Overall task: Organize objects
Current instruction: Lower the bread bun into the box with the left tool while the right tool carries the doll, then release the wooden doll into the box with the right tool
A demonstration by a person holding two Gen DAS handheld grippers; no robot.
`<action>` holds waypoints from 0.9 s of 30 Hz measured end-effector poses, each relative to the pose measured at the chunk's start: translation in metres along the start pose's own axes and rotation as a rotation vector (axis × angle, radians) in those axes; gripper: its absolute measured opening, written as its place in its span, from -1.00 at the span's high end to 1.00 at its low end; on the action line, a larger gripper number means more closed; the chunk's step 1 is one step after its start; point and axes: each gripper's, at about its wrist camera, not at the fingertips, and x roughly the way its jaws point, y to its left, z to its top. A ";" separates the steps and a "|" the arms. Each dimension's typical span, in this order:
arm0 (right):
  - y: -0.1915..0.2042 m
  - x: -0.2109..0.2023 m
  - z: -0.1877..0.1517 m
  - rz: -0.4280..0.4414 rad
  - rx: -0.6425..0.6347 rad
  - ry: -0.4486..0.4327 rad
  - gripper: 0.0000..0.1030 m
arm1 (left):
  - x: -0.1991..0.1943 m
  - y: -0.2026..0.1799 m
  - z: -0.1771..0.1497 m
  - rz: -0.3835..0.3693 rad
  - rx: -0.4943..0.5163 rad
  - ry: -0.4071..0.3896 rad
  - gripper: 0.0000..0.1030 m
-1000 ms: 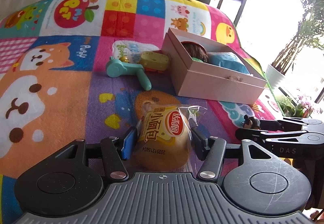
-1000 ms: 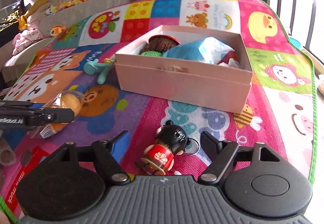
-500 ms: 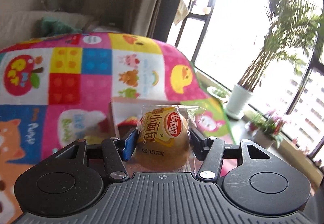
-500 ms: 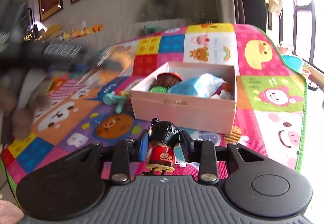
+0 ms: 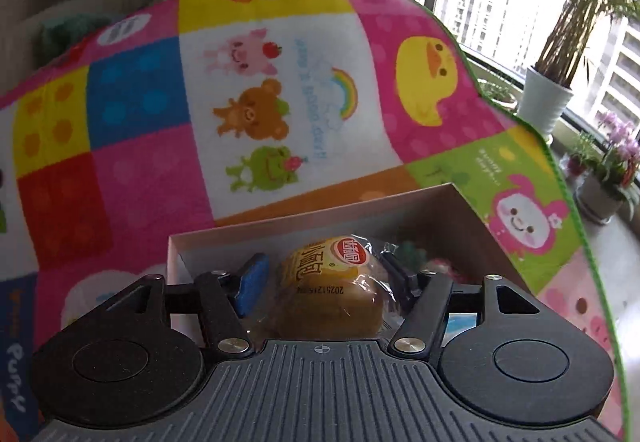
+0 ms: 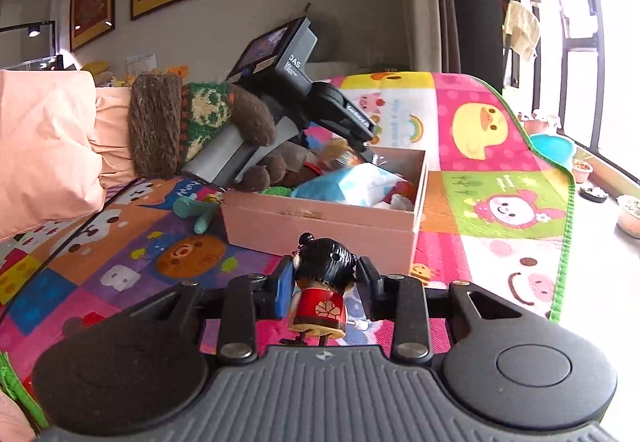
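Our left gripper [image 5: 322, 276] is clamped on a wrapped bun [image 5: 330, 292], held over the open pink box [image 5: 304, 224], inside its near-left corner. On the wrapper we read a red logo, yellow Chinese characters and the date code 20251215024.

In the right wrist view, the box [image 6: 320, 218] already holds a blue packet [image 6: 352, 186] and other items we cannot make out. A teal toy [image 6: 198, 208] lies on the play mat [image 6: 508, 202] just left of the box, so we judge it is left to collect.

Our right gripper [image 6: 322, 282] is closed on a small doll [image 6: 322, 290] with black hair and a red dress, held above the mat short of the box. We judge the bun goes in first, then the doll. The left device [image 6: 280, 90] is lettered "DAS".
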 end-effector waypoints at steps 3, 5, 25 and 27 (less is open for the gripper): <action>-0.004 0.006 -0.002 -0.012 0.012 0.018 0.37 | -0.017 -0.012 -0.003 0.068 0.129 -0.073 -0.34; -0.004 0.010 -0.001 -0.016 0.016 0.024 0.37 | -0.031 -0.018 -0.006 0.082 0.203 -0.133 -0.32; -0.050 0.068 0.126 -0.025 0.135 -0.053 0.35 | -0.174 0.086 -0.163 -0.117 -0.287 -0.259 -0.26; -0.061 0.095 0.152 -0.051 0.166 -0.050 -0.13 | -0.174 0.093 -0.178 -0.108 -0.316 -0.247 -0.26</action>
